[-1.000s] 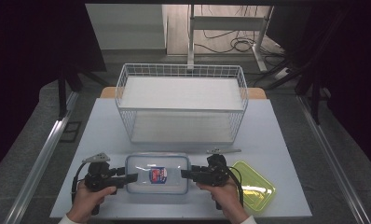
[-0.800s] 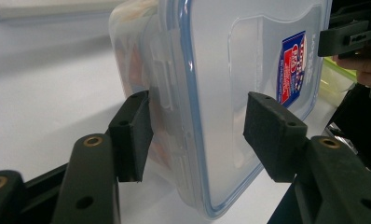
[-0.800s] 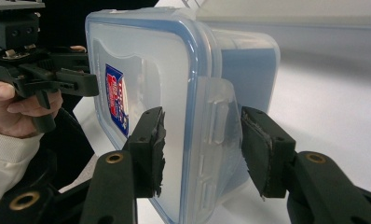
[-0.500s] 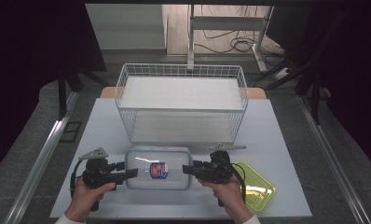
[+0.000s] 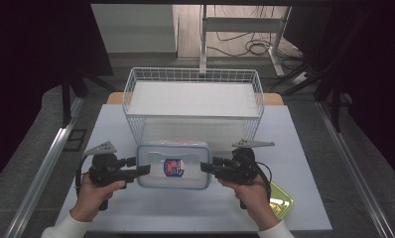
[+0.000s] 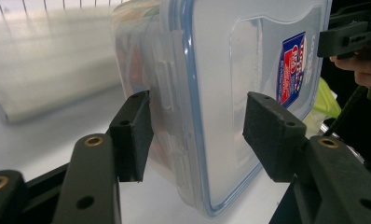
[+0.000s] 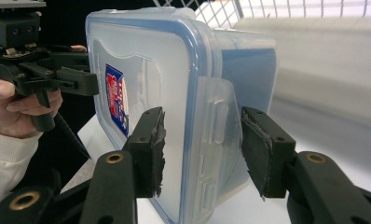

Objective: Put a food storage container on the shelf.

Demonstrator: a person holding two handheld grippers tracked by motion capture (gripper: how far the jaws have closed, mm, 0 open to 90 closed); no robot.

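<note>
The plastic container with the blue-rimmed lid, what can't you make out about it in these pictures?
- Contents: frosted walls of the plastic container blur them in both gripper views.
- Label print: too small in the high view, skewed in the gripper views.
- Underside: hidden by its body.
- Lower corner: cut off by the left gripper view's bottom edge.

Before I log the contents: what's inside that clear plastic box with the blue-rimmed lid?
Through the wall of the clear plastic box with the blue-rimmed lid, only blurred reddish and pale shapes show. The frosted plastic and side latch hide what they are.
</note>
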